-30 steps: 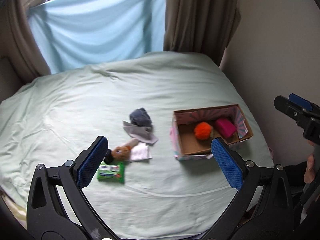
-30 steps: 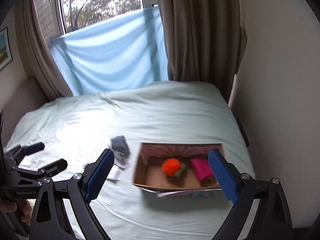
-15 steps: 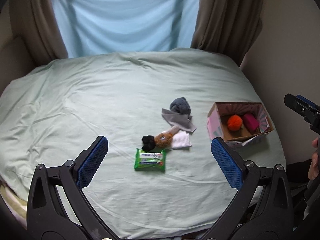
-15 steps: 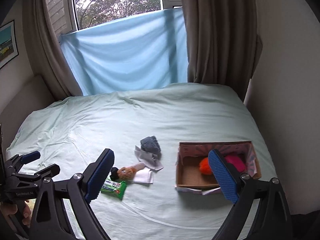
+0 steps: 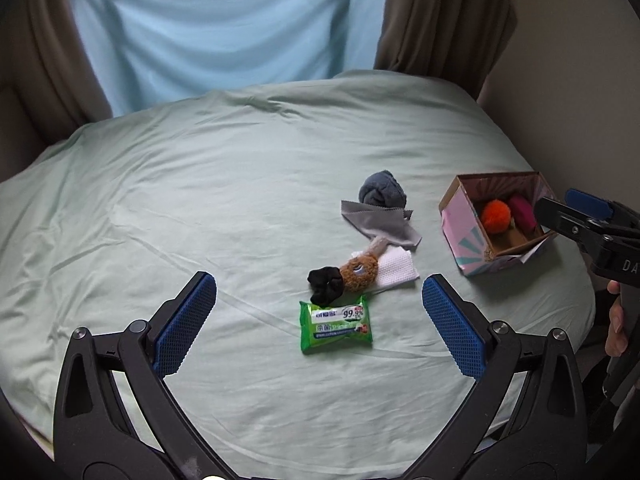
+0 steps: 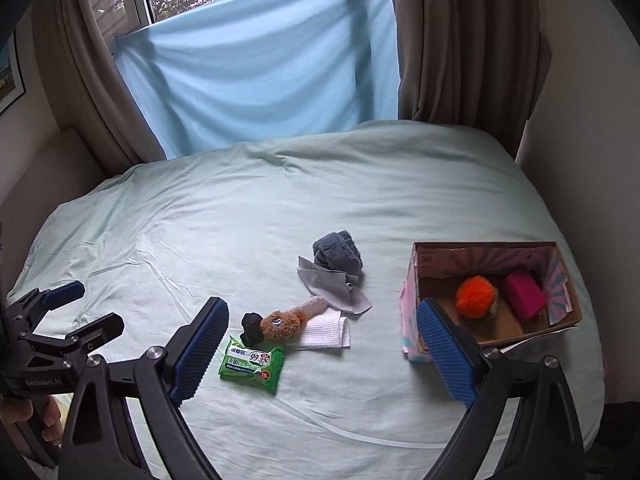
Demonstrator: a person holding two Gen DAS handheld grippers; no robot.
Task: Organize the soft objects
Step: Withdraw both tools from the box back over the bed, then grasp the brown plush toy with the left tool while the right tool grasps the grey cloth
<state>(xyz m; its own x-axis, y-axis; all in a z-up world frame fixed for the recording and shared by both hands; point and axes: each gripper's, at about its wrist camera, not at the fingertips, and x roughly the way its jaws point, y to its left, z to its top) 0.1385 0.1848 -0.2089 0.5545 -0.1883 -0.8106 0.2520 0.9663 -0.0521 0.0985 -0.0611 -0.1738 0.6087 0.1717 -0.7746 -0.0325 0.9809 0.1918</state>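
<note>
On the pale green bed lie a green wipes pack (image 5: 336, 326) (image 6: 252, 363), a brown and black plush toy (image 5: 346, 276) (image 6: 272, 324), a white cloth (image 5: 396, 270) (image 6: 326, 332), a grey cloth (image 5: 380, 224) (image 6: 334, 286) and a rolled blue-grey sock (image 5: 382, 194) (image 6: 336, 254). A cardboard box (image 5: 460, 220) (image 6: 412, 312) at the right holds an orange pompom (image 5: 496, 216) (image 6: 476, 296) and a pink item (image 5: 522, 212) (image 6: 524, 294). My left gripper (image 5: 320, 328) is open and empty, above the bed near the wipes pack. My right gripper (image 6: 320, 352) is open and empty.
A blue sheet (image 6: 260, 60) hangs over the window between brown curtains (image 6: 460, 40). A wall (image 5: 580, 60) runs close along the bed's right side behind the box. The bed's near edge is below both grippers.
Both grippers have pulled back and swung left, away from the box. The loose objects now sit near the middle of both views. Both stay open.
</note>
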